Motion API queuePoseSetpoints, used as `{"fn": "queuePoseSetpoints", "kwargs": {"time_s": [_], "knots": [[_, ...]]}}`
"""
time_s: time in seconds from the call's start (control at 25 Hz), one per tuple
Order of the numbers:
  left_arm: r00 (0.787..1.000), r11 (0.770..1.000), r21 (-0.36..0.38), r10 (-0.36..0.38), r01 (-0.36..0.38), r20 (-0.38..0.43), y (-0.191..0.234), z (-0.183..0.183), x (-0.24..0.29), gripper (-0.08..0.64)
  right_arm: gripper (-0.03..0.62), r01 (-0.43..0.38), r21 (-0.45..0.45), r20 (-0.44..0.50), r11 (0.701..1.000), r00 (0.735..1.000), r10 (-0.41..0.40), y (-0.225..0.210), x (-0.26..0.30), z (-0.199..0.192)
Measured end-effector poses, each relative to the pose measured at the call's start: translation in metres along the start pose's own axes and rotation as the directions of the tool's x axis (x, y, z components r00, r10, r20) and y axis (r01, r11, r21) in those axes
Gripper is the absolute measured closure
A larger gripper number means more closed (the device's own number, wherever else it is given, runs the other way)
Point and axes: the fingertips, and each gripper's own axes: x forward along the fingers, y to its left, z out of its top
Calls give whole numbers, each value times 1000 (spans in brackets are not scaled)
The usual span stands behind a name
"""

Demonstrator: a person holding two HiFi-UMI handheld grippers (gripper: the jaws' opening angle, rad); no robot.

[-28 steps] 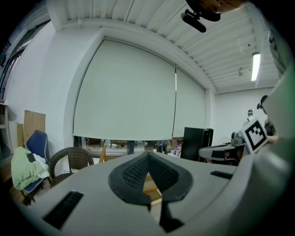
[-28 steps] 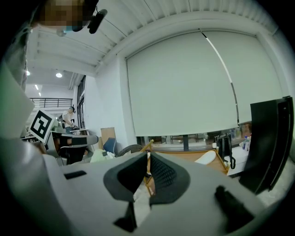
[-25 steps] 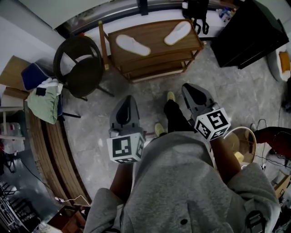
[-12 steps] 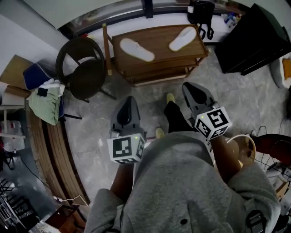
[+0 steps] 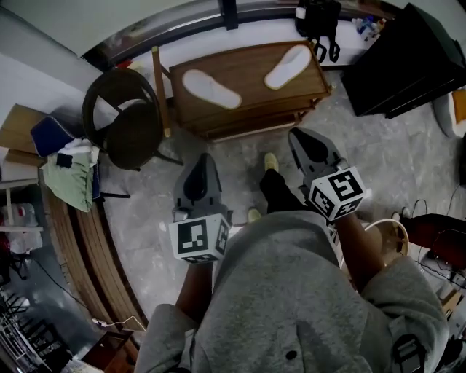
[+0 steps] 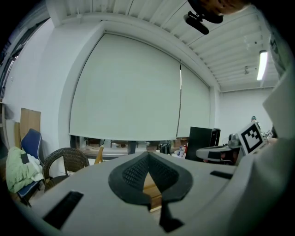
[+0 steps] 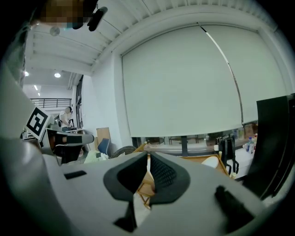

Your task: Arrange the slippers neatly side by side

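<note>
Two white slippers lie apart on the wooden table: the left slipper slants one way and the right slipper slants the other. My left gripper is held over the floor short of the table, pointing at it, shut and empty. My right gripper is level with it to the right, also shut with nothing between its pads. In the right gripper view the gripper shows its pads closed, and the right slipper peeks past them. The left gripper hides the table top in its own view.
A dark wicker chair stands left of the table. A black cabinet is at the right and a black bag hangs behind the table. Green cloth lies on a blue seat at far left. A round basket sits by my right arm.
Both grippers have moved forward towards the table, which now looks slightly larger and closer. Their jaws have stayed shut and the slippers have not moved.
</note>
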Motion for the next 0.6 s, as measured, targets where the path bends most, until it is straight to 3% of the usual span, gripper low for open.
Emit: {"fn": "queuePoseSetpoints", "kwargs": {"time_s": [0.6], "knots": [[998,999,-11,31,-32,-48,7,28,120,546,558,-25,55,-60,998,998,28,-89,85,23]]}}
